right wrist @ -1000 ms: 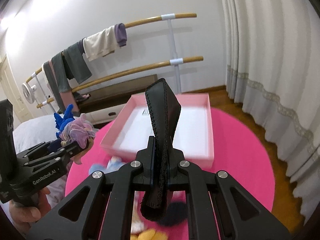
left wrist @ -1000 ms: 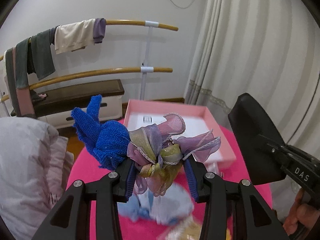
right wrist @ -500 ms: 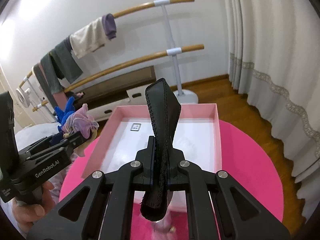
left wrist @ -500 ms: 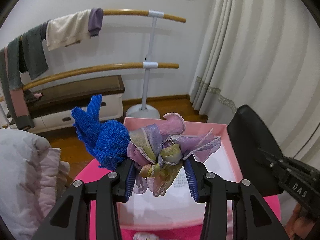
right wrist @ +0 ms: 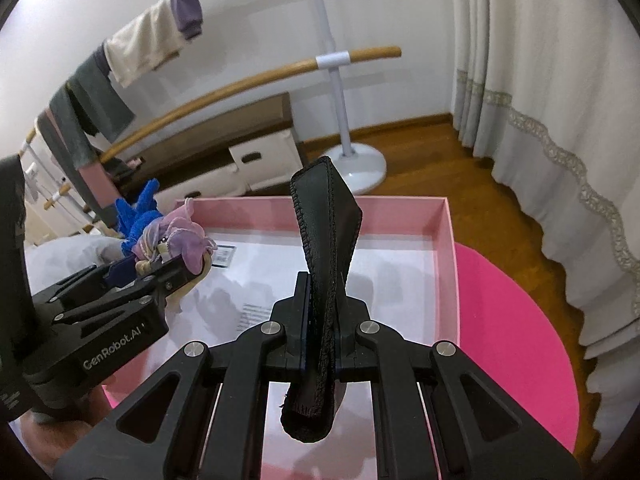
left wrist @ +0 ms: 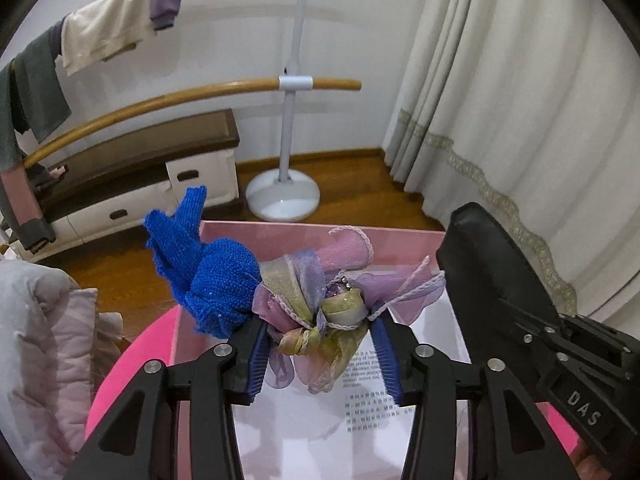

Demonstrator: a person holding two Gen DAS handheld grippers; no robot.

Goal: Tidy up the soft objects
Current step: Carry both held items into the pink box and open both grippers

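Observation:
My left gripper point(left wrist: 320, 354) is shut on a purple and yellow ribbon bow point(left wrist: 320, 300) with a blue knitted piece point(left wrist: 208, 276) bunched beside it. It holds them above the left part of a pink box point(left wrist: 304, 236) with a white floor. My right gripper point(right wrist: 322, 340) is shut on a folded black leather pouch point(right wrist: 326, 240) that stands upright, above the middle of the pink box point(right wrist: 448, 248). The left gripper point(right wrist: 160, 268) with its bundle shows at the left of the right wrist view. The black pouch point(left wrist: 492, 280) shows at the right of the left wrist view.
The box sits on a round pink table point(right wrist: 516, 320). Beyond it stand a wooden rail rack point(left wrist: 296, 80) with clothes hung on it, a low white cabinet point(left wrist: 132, 196), and cream curtains point(left wrist: 500, 100) at the right. A pale quilt point(left wrist: 36, 360) lies at the left.
Both grippers have moved forward from over the loose items on the table to above the pink box, each still holding its load. The box now fills the lower part of both views.

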